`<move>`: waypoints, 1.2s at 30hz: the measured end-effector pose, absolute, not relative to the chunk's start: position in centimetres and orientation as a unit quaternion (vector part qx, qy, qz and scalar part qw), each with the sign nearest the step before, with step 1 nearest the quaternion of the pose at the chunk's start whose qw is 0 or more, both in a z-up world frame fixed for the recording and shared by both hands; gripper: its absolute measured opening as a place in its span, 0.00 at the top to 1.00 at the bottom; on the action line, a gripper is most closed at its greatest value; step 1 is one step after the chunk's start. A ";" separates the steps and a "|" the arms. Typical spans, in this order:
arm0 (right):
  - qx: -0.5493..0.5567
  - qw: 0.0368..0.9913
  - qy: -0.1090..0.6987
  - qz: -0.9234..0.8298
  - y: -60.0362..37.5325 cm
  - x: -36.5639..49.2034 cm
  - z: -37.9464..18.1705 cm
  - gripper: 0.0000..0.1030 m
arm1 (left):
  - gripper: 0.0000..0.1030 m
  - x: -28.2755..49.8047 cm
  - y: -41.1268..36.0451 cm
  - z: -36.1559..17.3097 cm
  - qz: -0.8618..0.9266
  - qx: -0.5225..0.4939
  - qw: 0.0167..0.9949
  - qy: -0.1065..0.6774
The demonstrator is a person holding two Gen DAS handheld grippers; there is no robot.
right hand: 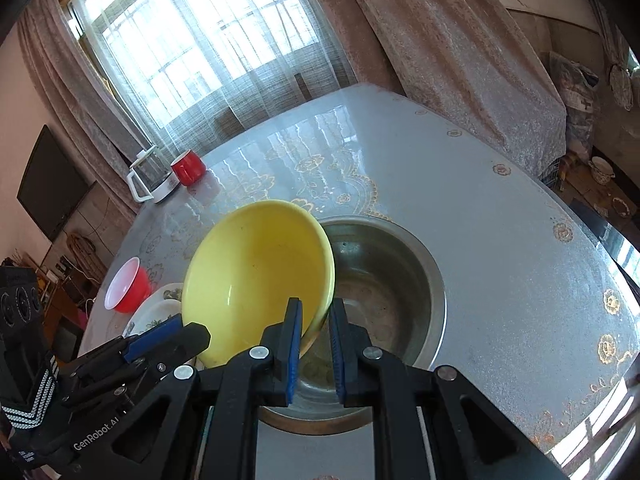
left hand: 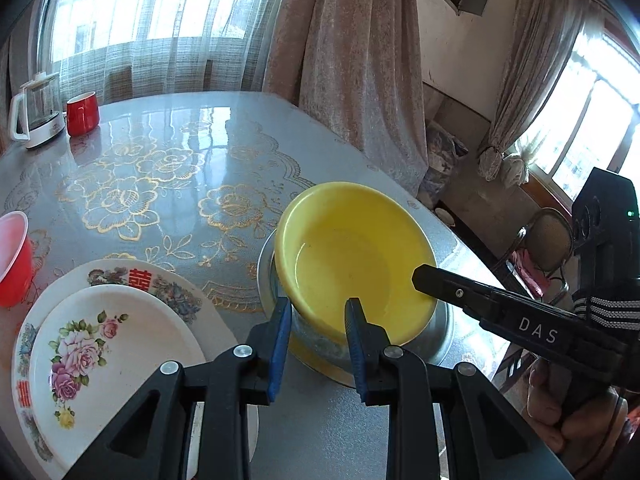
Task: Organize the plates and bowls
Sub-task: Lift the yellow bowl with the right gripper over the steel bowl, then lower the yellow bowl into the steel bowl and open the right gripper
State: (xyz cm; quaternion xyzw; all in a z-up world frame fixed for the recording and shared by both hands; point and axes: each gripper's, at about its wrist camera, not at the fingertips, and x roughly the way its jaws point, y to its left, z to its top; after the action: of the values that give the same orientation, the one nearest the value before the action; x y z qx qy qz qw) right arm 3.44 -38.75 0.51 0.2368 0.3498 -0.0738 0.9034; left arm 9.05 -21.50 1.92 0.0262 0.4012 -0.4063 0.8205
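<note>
Right gripper (right hand: 316,342) clamped on the near rim of the yellow bowl (right hand: 256,276), no gap left. Bowl tilted, mouth facing up toward 10 o'clock, hanging over the left side of the steel basin (right hand: 400,272) on the table (right hand: 500,240). Left gripper (left hand: 318,338) nearly closed, empty, at the bowl's 6 o'clock. Flowered plates (left hand: 116,356) stacked at 9 o'clock. Guessing lower straight into the basin.

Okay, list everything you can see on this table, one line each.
yellow bowl: one, yellow, tilted over steel bowl
steel bowl: one, silver, near edge
plates: two, white floral, stacked, left of steel bowl
red cup: one, red, beside plates
red mug: one, red, far corner
kettle: one, clear and white, beside mug
table: one, grey, gold flowers
right tool: black, shut on yellow bowl's rim
left tool: black, open
</note>
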 end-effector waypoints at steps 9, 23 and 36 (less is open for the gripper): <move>0.227 0.895 0.371 -0.095 -39.4 3.3 -0.9 0.87 | 0.74 8.8 -22.7 0.1 -0.407 0.034 0.808 0.425; 0.215 0.887 0.392 -0.120 -39.7 3.6 -1.7 0.86 | 0.70 8.5 -23.6 -0.6 -0.410 0.040 0.803 0.430; 0.189 0.884 0.405 -0.136 -39.2 4.2 -2.0 0.87 | 0.63 8.0 -23.8 -0.2 -0.414 0.049 0.806 0.420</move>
State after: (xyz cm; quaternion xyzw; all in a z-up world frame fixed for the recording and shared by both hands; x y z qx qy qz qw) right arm 4.16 -39.17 -2.05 0.1889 0.4049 -0.1358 0.8843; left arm 7.96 -23.85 -0.18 0.0489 0.4200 -0.4136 0.8063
